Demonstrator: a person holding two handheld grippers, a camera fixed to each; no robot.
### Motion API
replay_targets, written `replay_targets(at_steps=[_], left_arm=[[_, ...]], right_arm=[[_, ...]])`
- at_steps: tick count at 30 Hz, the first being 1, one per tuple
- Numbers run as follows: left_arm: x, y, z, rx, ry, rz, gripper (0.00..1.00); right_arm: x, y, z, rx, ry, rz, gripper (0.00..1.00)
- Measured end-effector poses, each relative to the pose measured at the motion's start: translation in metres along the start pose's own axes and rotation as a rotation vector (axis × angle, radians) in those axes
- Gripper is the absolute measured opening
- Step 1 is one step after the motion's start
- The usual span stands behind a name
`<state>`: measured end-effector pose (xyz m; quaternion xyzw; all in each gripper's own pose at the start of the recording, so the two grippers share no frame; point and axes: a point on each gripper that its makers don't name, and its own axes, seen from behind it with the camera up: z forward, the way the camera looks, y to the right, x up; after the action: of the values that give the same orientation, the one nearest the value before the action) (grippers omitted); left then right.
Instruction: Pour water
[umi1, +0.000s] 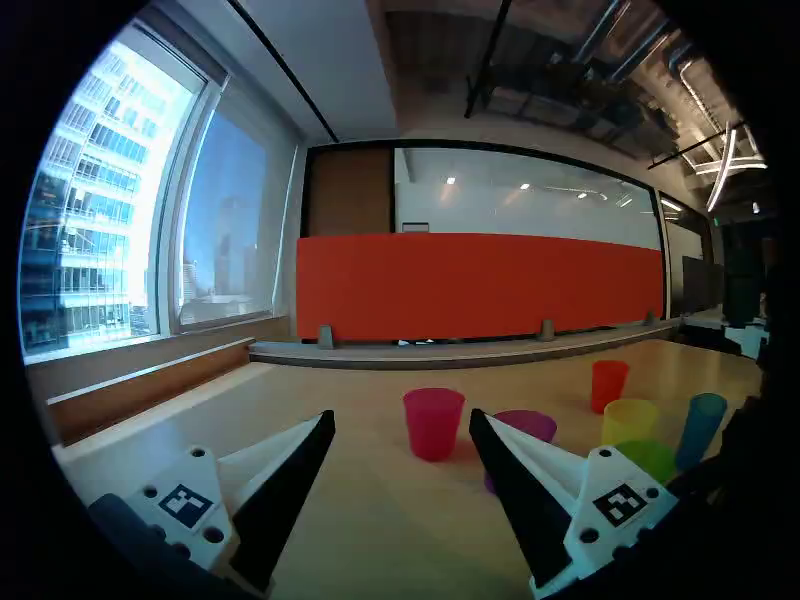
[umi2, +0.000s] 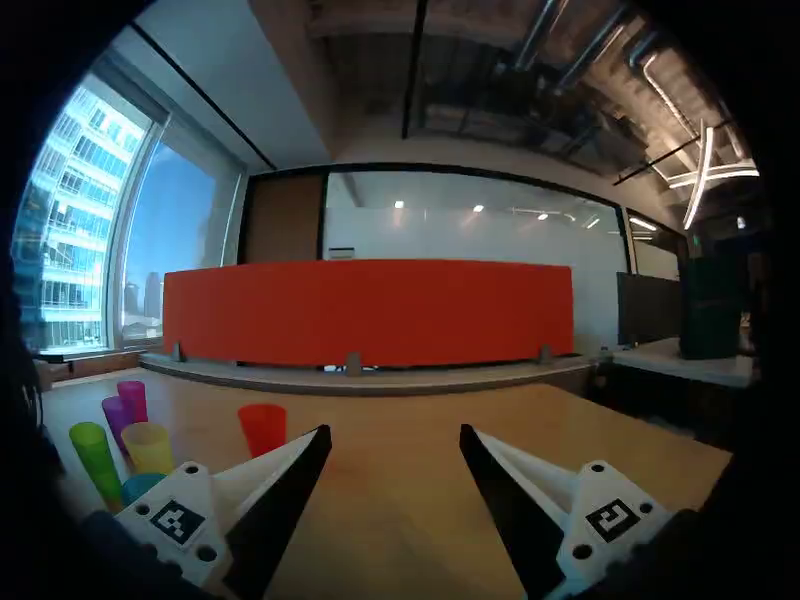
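Left hand-held gripper (umi1: 401, 416) released, jaws wide apart above bench (umi1: 380, 520). Right hand-held gripper (umi2: 393, 432) likewise spread.

Just ahead of left one: pink cup (umi1: 434, 424) upright, purple cup (umi1: 530, 422) partly behind finger. To their right, cluster: green cup (umi1: 648, 458), yellow cup (umi1: 630, 420), blue cup (umi1: 702, 428). Farther back: red cup (umi1: 608, 385).

Beyond bench: red partition (umi1: 480, 285).

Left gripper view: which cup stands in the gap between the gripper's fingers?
The pink cup, upright, framed between the fingers of the left gripper. The purple cup is partly hidden behind one finger; red cup, yellow cup, green cup, blue cup stand farther right.
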<state>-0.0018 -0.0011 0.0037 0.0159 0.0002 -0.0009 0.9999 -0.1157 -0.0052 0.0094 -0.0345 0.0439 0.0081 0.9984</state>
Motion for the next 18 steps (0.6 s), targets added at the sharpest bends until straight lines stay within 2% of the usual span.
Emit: replay_targets(at_steps=[18], left_arm=[[-0.0001,-0.0008,-0.0006,0.000,0.000,0.000,1.00]], right_arm=[[-0.0084,-0.0012,0.0012,0.004,-0.030,-0.009,1.00]])
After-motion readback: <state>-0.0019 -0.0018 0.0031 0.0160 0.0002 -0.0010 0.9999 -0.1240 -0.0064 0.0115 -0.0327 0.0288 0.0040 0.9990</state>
